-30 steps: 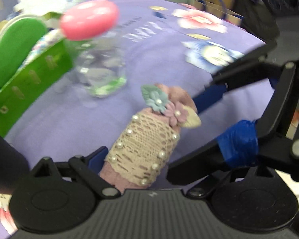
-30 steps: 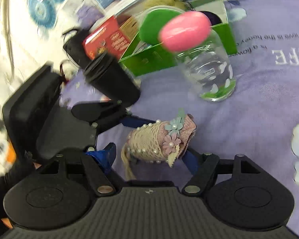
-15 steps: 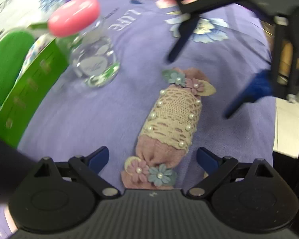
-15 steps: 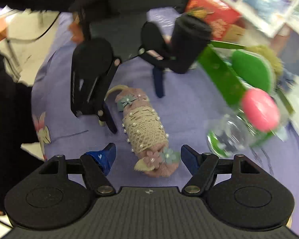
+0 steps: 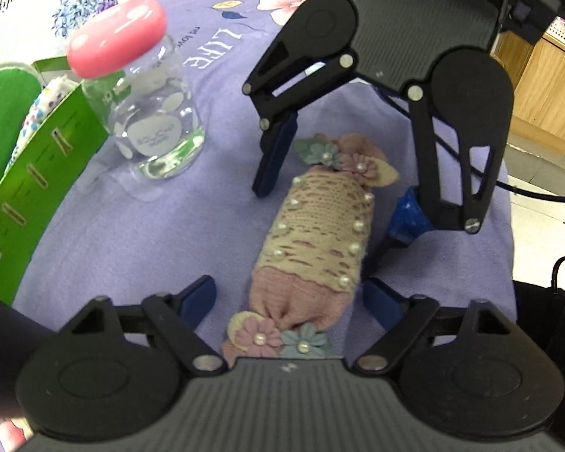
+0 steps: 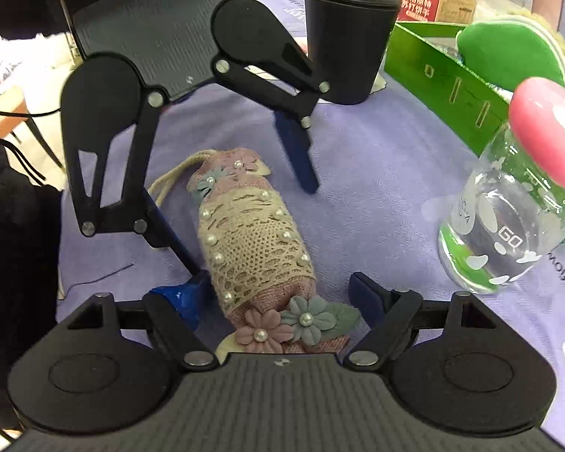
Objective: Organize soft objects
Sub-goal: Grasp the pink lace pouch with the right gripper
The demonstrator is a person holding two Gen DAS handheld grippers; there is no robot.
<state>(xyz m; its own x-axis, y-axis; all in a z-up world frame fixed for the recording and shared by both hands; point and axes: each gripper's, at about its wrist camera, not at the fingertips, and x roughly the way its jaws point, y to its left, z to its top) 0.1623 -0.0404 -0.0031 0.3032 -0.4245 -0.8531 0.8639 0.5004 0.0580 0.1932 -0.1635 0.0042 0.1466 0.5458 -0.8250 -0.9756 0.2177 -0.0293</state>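
Note:
A pink fabric roll (image 5: 312,237) wrapped in beige lace with pearls and felt flowers lies on the purple tablecloth (image 5: 150,233). It also shows in the right wrist view (image 6: 252,241). My left gripper (image 5: 290,297) is open, its fingers on either side of the roll's near end. My right gripper (image 6: 275,293) is open at the opposite end and faces the left one; it shows in the left wrist view (image 5: 335,192). Neither gripper squeezes the roll.
A clear glass jar (image 5: 147,113) with a pink lid stands left of the roll. A green box (image 5: 30,173) holding soft items lies beyond it. A black cup (image 6: 346,34) stands near the box's end. The table edge (image 5: 508,203) is close on the right.
Both grippers were shut on the roll and holding it up a second ago. They have opened, the roll lies on the cloth, and both have settled around its ends.

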